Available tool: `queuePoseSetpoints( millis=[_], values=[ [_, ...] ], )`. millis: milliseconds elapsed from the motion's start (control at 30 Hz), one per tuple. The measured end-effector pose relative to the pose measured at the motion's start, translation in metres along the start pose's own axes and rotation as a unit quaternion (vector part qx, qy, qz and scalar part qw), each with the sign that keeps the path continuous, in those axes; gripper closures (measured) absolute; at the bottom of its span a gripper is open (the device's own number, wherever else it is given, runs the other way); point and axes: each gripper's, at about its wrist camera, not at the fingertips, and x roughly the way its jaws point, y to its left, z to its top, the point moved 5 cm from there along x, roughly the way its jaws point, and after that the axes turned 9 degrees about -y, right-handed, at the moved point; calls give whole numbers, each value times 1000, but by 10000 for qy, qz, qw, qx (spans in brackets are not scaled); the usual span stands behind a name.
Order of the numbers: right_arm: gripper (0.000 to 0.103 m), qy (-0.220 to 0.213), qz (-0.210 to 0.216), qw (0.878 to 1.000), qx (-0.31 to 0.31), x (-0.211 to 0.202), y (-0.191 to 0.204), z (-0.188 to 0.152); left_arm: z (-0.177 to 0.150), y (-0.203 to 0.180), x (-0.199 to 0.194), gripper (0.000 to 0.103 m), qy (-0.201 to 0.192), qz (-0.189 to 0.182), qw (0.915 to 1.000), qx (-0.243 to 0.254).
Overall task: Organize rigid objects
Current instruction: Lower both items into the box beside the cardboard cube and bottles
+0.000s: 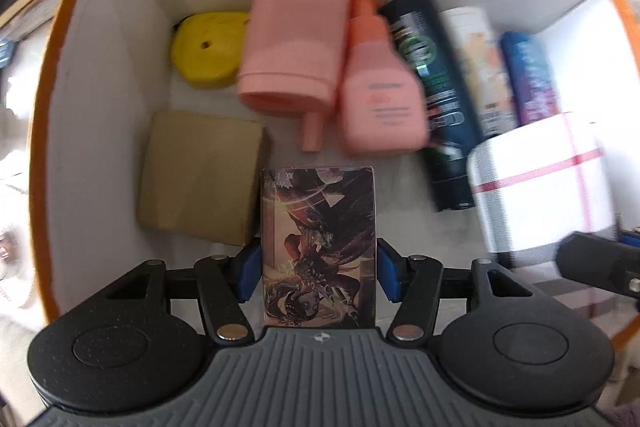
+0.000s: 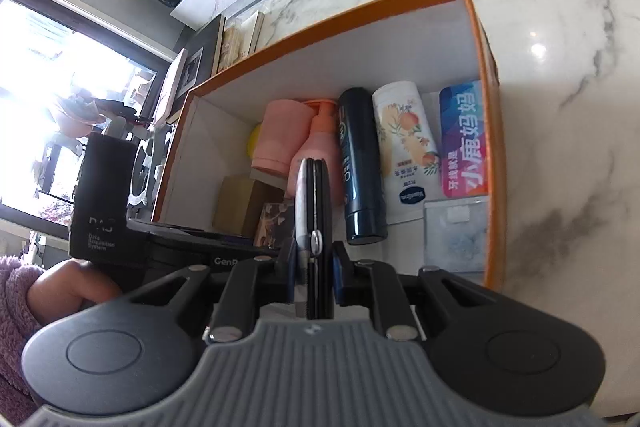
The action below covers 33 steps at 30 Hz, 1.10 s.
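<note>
An orange-rimmed box (image 1: 52, 67) with white walls lies under my left gripper (image 1: 318, 261), which points straight down into it. Its blue pads (image 1: 245, 273) are shut on the sides of a card box with dark fantasy art (image 1: 318, 227), held above the floor beside a brown carton (image 1: 200, 175). In the right wrist view my right gripper (image 2: 314, 267) hovers over the near edge of the orange box (image 2: 490, 131), shut on a thin black and silver folding tool (image 2: 314, 195) that stands edge-on. The card box (image 2: 274, 223) shows there too.
Along the box's far wall lie a yellow tape measure (image 1: 208, 51), pink cup (image 1: 294, 43), pink pump bottle (image 1: 380, 99), dark blue bottle (image 2: 360, 163), white lotion tube (image 2: 408, 147), blue packet (image 2: 464, 139) and clear pouch (image 2: 456, 235). White marble surface (image 2: 560, 27) surrounds it; a hand (image 2: 68, 291) holds the left gripper.
</note>
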Motion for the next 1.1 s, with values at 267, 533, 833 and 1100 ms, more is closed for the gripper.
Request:
queuePoseSetpoints(
  millis=[267,533,833,1100],
  values=[
    [85,191,-234,9995,52,12,6,-5,-4,6,-6,24,-82,-74,9998,-171],
    [85,370,-286,9985,301,26,5,-7,-18,33,-26,55,-332,-316,9972,-596],
    [85,606,-261,9948,777,50,4,-14,-23,39,-25,66,-356,-345,9971,-584],
    [80,1002,-595,9926,332,63,6,-20,-8,38,-37,66,-623,-601,9927,-839]
  ],
)
